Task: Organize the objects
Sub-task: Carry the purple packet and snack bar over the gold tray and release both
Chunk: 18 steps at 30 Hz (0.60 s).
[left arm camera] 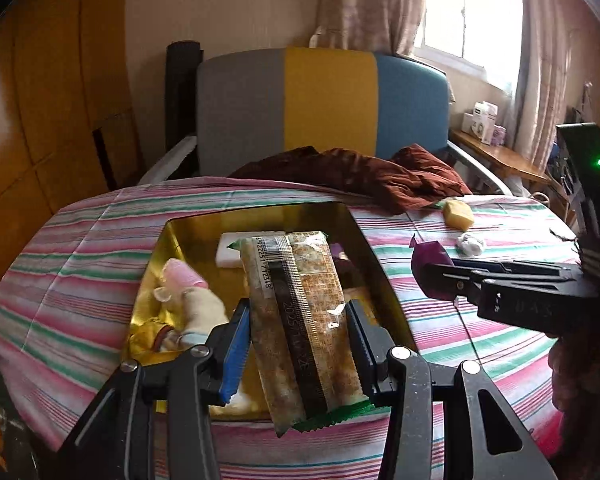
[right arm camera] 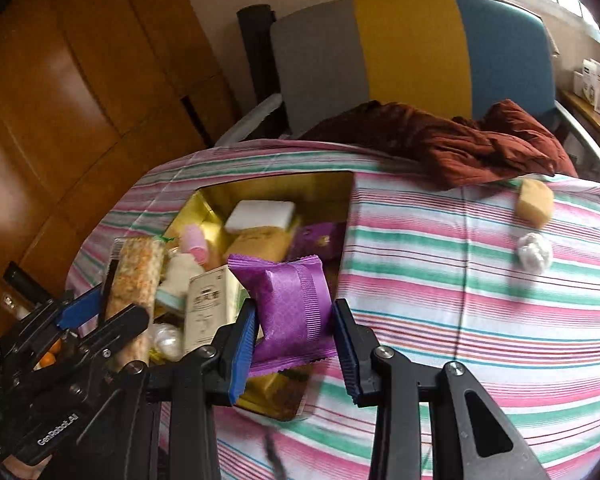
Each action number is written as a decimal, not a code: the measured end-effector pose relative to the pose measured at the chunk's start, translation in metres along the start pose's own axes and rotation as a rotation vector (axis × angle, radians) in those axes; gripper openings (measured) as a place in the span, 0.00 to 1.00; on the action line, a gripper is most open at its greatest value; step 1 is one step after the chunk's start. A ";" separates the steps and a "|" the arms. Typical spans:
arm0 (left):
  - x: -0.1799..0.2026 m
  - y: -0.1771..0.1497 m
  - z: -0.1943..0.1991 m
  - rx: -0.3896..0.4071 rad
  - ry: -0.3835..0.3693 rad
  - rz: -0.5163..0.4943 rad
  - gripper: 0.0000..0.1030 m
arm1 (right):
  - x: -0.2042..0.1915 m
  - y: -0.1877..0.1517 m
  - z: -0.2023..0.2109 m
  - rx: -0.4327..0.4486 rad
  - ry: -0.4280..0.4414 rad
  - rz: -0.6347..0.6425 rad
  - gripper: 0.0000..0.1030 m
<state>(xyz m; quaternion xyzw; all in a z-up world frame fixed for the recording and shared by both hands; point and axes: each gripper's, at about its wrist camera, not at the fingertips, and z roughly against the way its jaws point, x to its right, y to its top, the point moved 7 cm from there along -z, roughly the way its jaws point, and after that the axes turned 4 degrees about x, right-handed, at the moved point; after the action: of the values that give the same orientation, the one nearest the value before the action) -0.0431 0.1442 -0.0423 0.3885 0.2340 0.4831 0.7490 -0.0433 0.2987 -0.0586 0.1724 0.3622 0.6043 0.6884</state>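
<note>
My left gripper (left arm camera: 298, 332) is shut on a long orange snack packet (left arm camera: 300, 320) and holds it above the gold tin (left arm camera: 260, 216). The tin holds a white block (left arm camera: 230, 250), a pink roller (left arm camera: 184, 276) and other small items. My right gripper (right arm camera: 296, 328) is shut on a purple sachet (right arm camera: 290, 304), held over the tin's near right corner (right arm camera: 284, 408). In the left wrist view the right gripper (left arm camera: 440, 276) comes in from the right with the purple sachet (left arm camera: 430, 268). In the right wrist view the left gripper (right arm camera: 112, 312) holds the snack packet (right arm camera: 136, 280) at left.
A yellow sponge (left arm camera: 458, 212) and a crumpled white wad (left arm camera: 470, 244) lie on the striped cloth (left arm camera: 480, 344) to the right of the tin. A dark red garment (left arm camera: 364, 176) lies at the far edge. A grey, yellow and blue chair back (left arm camera: 324, 104) stands behind.
</note>
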 end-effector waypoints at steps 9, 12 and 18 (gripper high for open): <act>-0.021 -0.008 0.002 -0.007 0.030 0.037 0.45 | -0.026 -0.010 -0.005 -0.021 0.029 0.036 0.36; -0.025 -0.007 0.002 -0.006 0.037 0.044 0.45 | -0.032 -0.010 -0.006 -0.020 0.037 0.046 0.36; -0.034 -0.004 0.002 0.001 0.056 0.046 0.45 | -0.039 -0.004 -0.011 -0.020 0.034 0.069 0.36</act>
<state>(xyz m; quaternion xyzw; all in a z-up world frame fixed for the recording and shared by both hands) -0.0537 0.1123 -0.0452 0.3804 0.2461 0.5106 0.7308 -0.0484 0.2587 -0.0571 0.1677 0.3614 0.6340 0.6628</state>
